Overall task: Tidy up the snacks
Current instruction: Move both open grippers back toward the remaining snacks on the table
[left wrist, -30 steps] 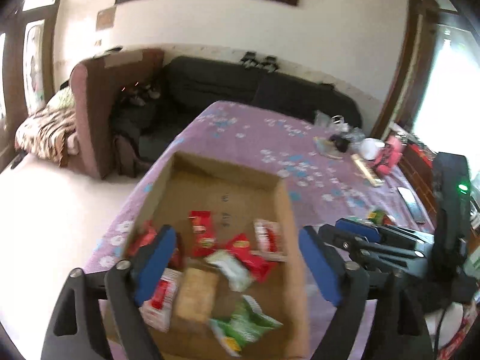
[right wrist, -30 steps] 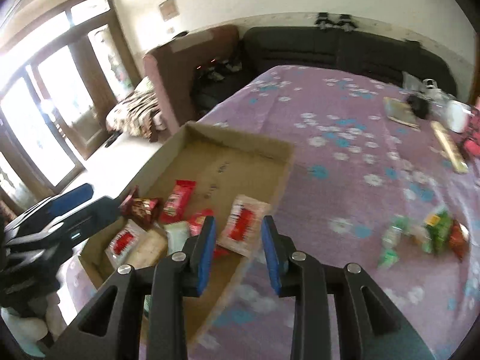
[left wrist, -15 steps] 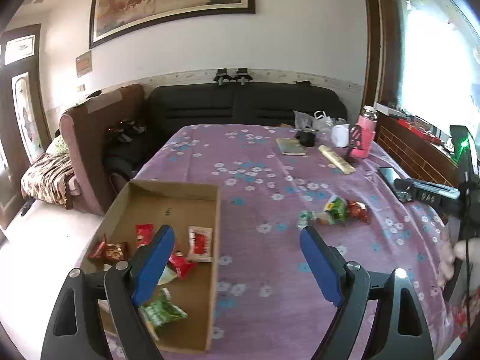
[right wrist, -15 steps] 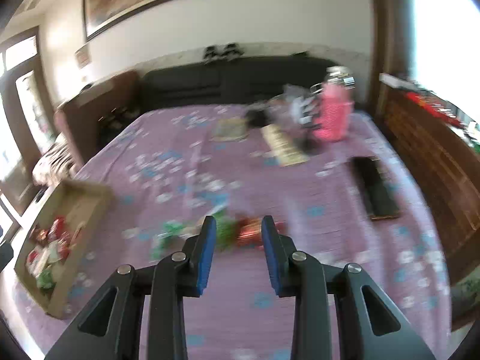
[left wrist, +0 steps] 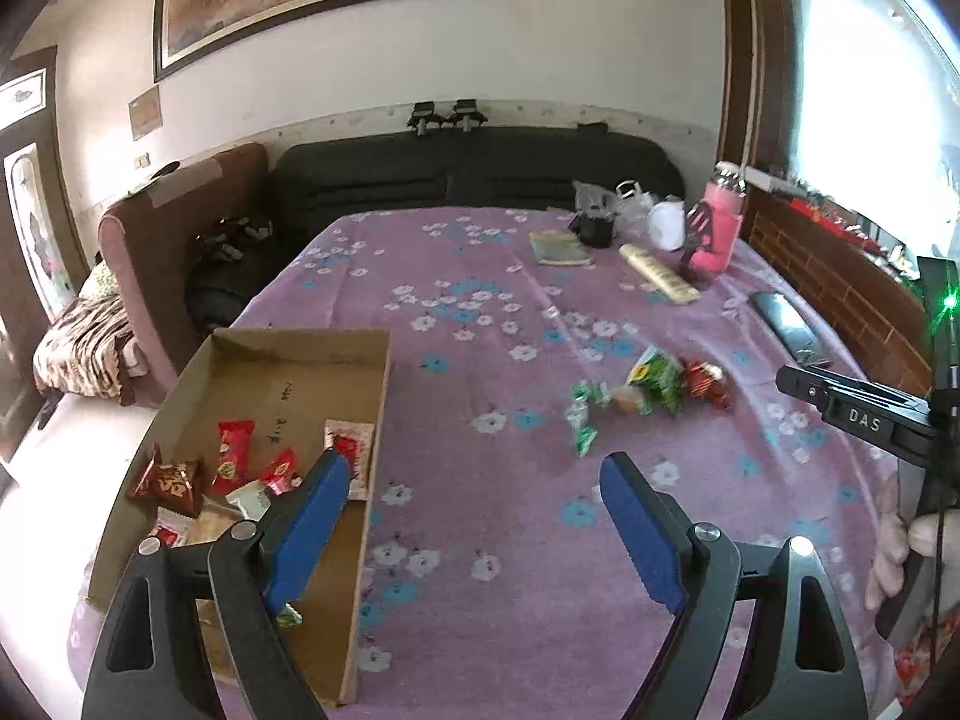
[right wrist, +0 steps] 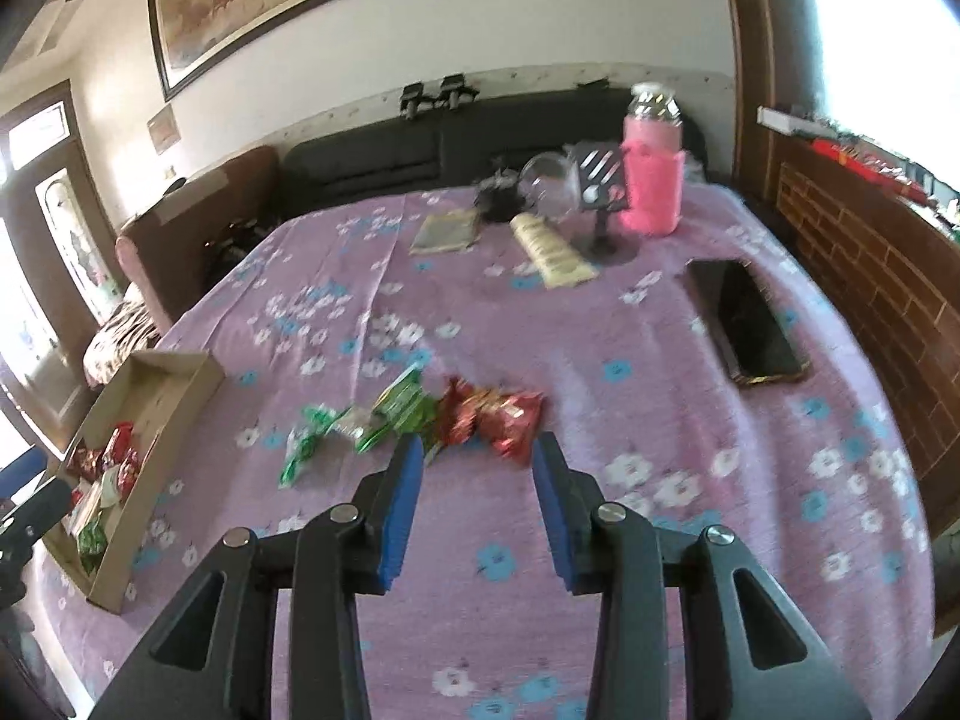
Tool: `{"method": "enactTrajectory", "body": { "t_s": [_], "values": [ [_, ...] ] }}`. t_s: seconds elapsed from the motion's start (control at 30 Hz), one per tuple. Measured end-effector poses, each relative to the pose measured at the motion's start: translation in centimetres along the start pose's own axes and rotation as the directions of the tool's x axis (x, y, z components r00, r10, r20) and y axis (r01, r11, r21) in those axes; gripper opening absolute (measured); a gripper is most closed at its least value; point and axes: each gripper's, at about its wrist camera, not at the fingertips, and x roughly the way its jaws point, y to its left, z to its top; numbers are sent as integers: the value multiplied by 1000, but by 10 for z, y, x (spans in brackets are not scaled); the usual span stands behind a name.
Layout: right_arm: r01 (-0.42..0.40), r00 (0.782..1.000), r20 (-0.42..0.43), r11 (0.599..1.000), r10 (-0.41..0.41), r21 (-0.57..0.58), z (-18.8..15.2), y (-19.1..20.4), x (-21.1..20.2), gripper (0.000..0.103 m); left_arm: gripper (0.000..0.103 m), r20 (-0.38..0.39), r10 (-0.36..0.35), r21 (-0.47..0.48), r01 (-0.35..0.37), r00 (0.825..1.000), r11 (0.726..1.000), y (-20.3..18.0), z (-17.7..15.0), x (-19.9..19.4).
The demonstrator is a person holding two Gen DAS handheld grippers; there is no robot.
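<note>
A shallow cardboard box [left wrist: 288, 360] lies at the table's left edge with several red, white and green snack packets [left wrist: 231, 465] in it; it also shows in the right wrist view [right wrist: 150, 384]. Loose snacks lie mid-table: green packets [right wrist: 396, 408] and red packets [right wrist: 498, 414], also in the left wrist view [left wrist: 654, 387]. My left gripper [left wrist: 474, 510] is open and empty, above the box's right wall. My right gripper [right wrist: 474, 492] is open and empty, just short of the red packets.
The table has a purple flowered cloth [right wrist: 660, 420]. At the far end stand a pink bottle [right wrist: 651, 180], a phone stand, a booklet [right wrist: 447, 231] and a long packet [right wrist: 549, 252]. A black phone [right wrist: 744, 324] lies at right. A dark sofa [left wrist: 468, 174] stands behind.
Both grippers swung right, away from over the box toward the table's middle. The right gripper now faces the loose snacks and has opened a little wider.
</note>
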Motion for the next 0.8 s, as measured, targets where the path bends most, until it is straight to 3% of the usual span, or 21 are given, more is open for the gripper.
{"method": "enactTrajectory", "body": {
  "t_s": [0.3, 0.57, 0.8],
  "values": [
    [-14, 997, -75, 999, 17, 44, -5, -1, 36, 36, 89, -65, -24, -86, 18, 998, 996, 30, -13, 28],
    [-15, 995, -99, 998, 21, 61, -5, -1, 56, 36, 89, -99, -59, -47, 54, 993, 997, 20, -15, 49],
    [-80, 986, -142, 996, 83, 32, -4, 23, 78, 36, 89, -104, -61, -81, 53, 993, 995, 31, -15, 59]
  ]
}}
